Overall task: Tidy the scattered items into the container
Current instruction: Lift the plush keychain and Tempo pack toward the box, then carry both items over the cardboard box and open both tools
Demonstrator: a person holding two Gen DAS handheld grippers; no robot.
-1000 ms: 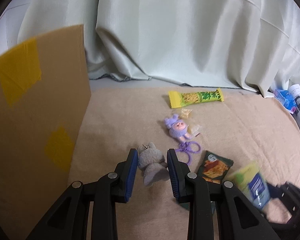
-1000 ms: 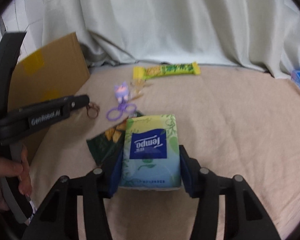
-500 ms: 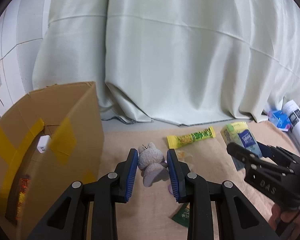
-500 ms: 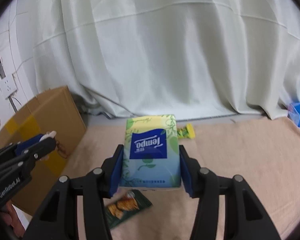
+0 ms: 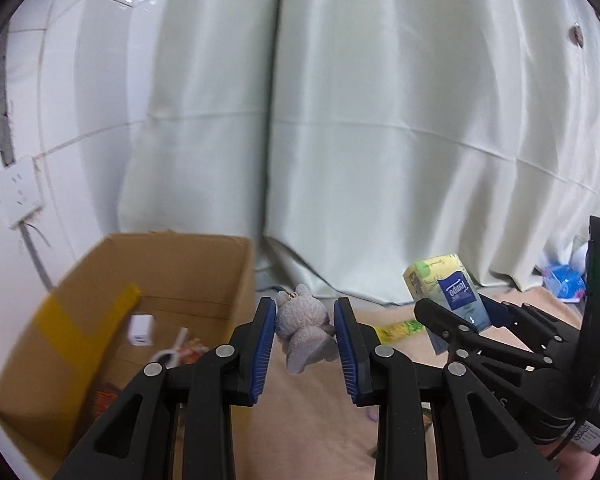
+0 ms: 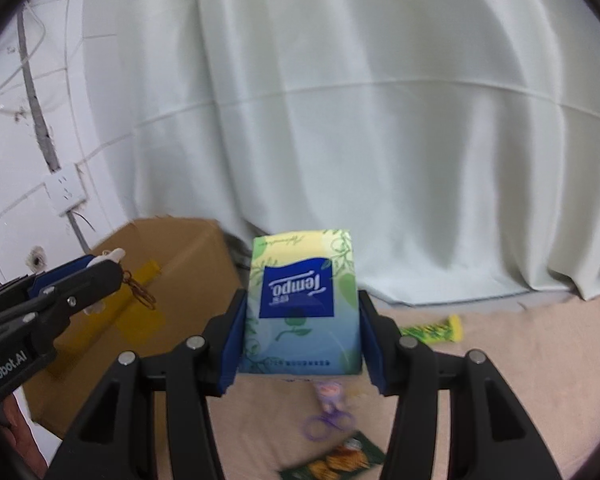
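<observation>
We are carrying two things toward the open brown cardboard box with yellow tape (image 5: pixel 112 344), the container for this tidy-up. The left tongs (image 5: pixel 305 344) are closed narrowly on a small grey plush toy with a metal key ring (image 5: pixel 306 330), held in the air just beside the box's near corner. The right tongs (image 6: pixel 300 336) are gripping a green-and-blue soft pack of Tempo tissues (image 6: pixel 302 308) at about half their spread, the blue pads pressing both of its sides; it is hanging above the beige cloth-covered surface (image 6: pixel 520 360), near the box but not over it.

We judge this to be the transport step, with both loads clear of the surface. Next we are needing to bring each pair of tongs over the box's opening before letting go, the left ones first since they are nearer.

A yellow-green snack bar (image 6: pixel 434 330), a purple doll keychain (image 6: pixel 328 408) and a dark green snack packet (image 6: pixel 340 460) are lying on the cloth, waiting for later trips.
</observation>
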